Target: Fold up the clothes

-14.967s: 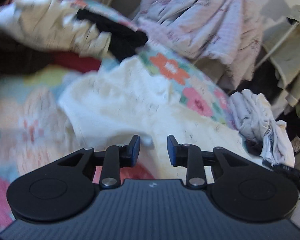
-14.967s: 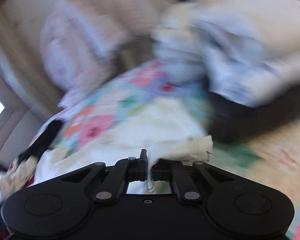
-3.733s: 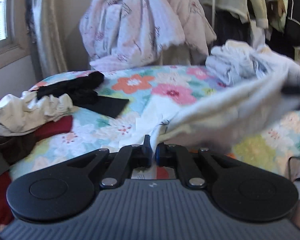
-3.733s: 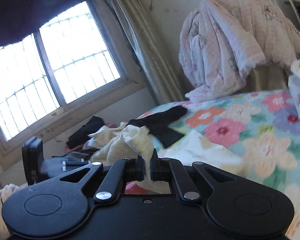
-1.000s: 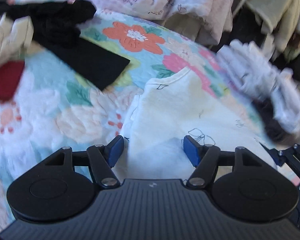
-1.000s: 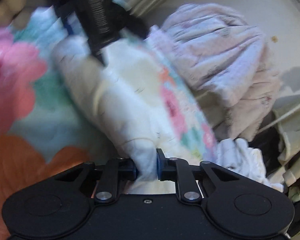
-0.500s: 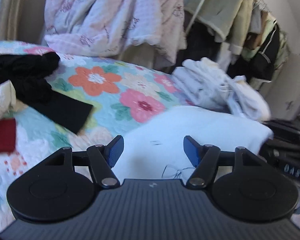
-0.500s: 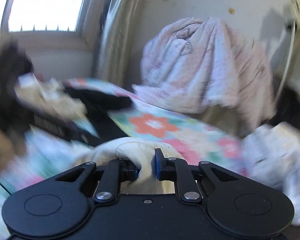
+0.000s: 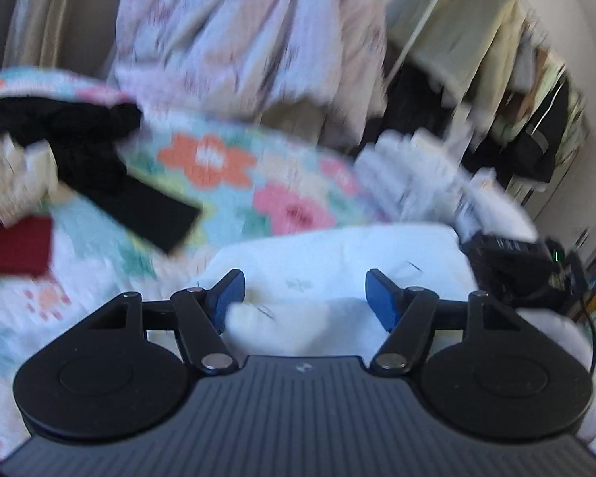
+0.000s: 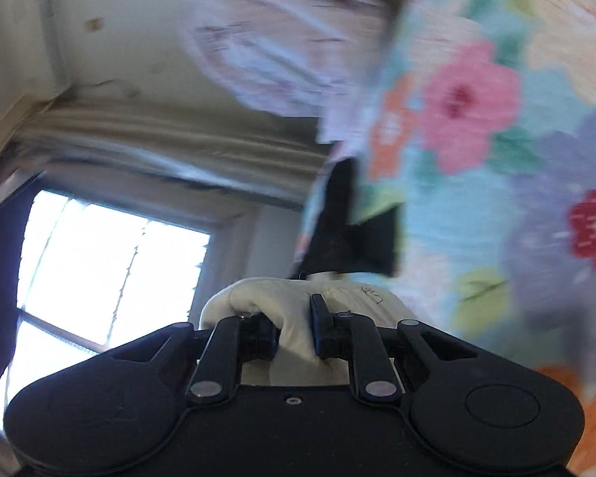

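Right now the right tool (image 10: 294, 332) pinches a bunched fold of the white shirt (image 9: 337, 262), which lies on the bed (image 9: 226, 183); the left tool (image 9: 304, 298) gapes wide above it. Tugged one-sided, the shirt could likely unfold or skew.

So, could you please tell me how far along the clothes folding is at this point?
Done: the white garment lies doubled over on the floral bedspread. In hand: the right gripper pinches a bunch of its fabric, while the left gripper is open above it. Left: a black garment, a cream one and a white pile look unfolded.
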A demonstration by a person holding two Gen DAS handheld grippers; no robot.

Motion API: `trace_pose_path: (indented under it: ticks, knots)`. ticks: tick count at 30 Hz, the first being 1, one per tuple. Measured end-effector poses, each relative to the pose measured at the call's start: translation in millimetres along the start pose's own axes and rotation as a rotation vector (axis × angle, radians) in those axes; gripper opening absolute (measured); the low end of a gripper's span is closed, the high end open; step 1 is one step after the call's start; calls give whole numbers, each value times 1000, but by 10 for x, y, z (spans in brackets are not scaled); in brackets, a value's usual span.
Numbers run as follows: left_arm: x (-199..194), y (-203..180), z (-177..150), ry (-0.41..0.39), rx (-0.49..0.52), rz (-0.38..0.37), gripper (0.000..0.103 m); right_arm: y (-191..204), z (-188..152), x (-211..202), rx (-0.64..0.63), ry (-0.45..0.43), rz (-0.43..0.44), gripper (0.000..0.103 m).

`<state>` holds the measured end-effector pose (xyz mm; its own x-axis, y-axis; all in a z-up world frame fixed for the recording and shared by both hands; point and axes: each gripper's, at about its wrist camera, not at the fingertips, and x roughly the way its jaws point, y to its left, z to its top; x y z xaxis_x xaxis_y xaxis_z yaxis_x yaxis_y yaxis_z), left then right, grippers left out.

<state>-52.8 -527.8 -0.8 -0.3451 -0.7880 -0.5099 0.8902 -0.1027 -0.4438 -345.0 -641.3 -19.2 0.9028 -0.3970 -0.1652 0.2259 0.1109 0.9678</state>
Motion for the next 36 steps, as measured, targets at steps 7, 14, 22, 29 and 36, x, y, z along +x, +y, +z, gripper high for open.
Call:
trace_pose_path:
  ticks: [7,14,22,29,36]
  knots:
    - [806,-228,-333,168,26,16,68,-355,523,147,-172,-5,-378,31]
    - [855,-418,-376,129,47,56,70,187,313,-308,-518,24,-763,48]
    - [707,-526,-317,99,102,68,70,700,-576,-398,-851,-8,-617,49]
    - [413,-403,-257,72,94,159,71,357,-910,-95,-1101,26,-910,41]
    - [433,-17,-411,185,-123,171,71,-3,-544,-530,-710,-31,-660,46]
